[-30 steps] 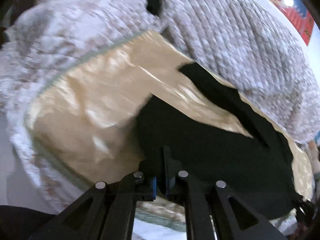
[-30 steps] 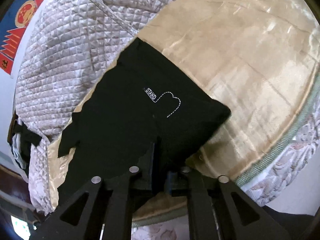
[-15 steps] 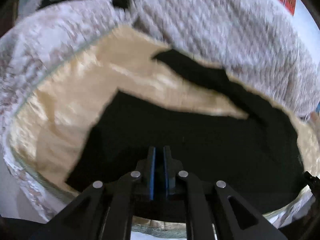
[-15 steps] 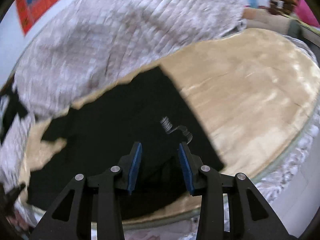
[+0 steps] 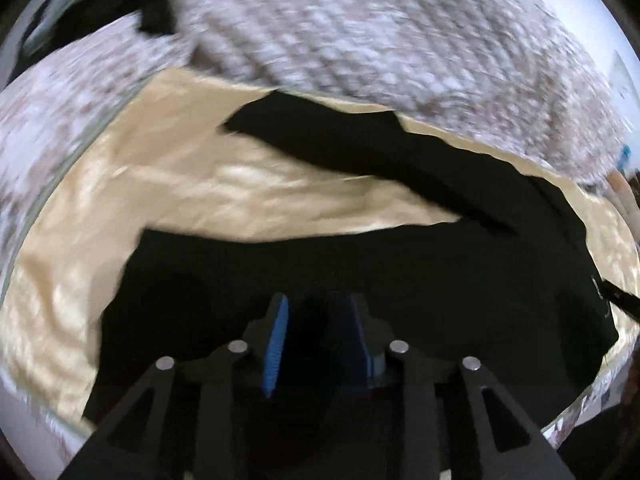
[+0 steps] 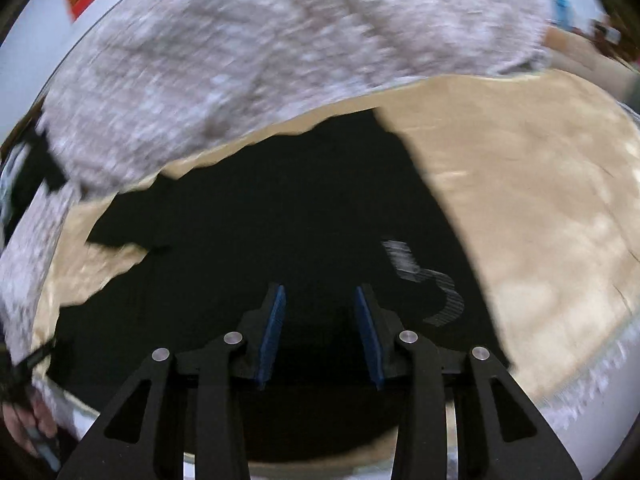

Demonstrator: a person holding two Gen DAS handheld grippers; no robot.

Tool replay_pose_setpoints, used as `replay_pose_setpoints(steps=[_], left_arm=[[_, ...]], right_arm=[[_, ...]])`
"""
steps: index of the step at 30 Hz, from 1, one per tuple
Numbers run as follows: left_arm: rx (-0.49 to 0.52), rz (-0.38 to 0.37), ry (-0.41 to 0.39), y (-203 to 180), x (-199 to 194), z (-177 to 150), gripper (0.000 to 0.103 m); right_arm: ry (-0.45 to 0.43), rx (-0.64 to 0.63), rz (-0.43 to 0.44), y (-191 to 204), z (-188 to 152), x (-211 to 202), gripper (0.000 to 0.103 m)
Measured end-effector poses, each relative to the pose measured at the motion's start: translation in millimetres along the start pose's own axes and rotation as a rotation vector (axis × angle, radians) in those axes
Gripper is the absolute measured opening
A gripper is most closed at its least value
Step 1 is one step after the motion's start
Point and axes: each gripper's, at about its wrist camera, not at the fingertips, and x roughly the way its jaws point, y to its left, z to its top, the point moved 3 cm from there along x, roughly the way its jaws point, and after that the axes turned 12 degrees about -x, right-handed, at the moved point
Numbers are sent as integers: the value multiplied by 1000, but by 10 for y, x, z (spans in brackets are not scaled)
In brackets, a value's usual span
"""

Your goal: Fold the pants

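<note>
Left gripper (image 5: 318,320): jaws parted, just been opening; blue ribbed pads face each other across a clear gap, nothing pressed between them. Left pad (image 5: 276,344) sharp, the opposite one blurred and dim.
Left gripper pose: pointing steeply down, fingers reaching forward from the bottom of its own view.
Right gripper (image 6: 320,312): jaws parted, both blue pads (image 6: 272,332) plainly apart, gap empty, no grip.
Right gripper pose: angled steeply down.
Hand (image 6: 32,428): part of a hand at the lower left edge of the right wrist view, blurred; what it holds cannot be told.
</note>
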Motion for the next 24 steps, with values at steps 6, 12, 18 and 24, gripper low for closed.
replay_pose_setpoints(steps=[6, 12, 18, 24], left_arm=[[36, 60, 56, -14, 418, 33, 36], [29, 54, -8, -31, 254, 58, 36], [40, 66, -22, -92, 261, 31, 37], [89, 71, -26, -181, 293, -8, 38]], right_arm=[[134, -71, -58, -66, 71, 522, 37], [33, 9, -46, -216, 121, 309, 38], [22, 0, -12, -68, 163, 368, 38], [23, -138, 26, 393, 168, 471, 38]])
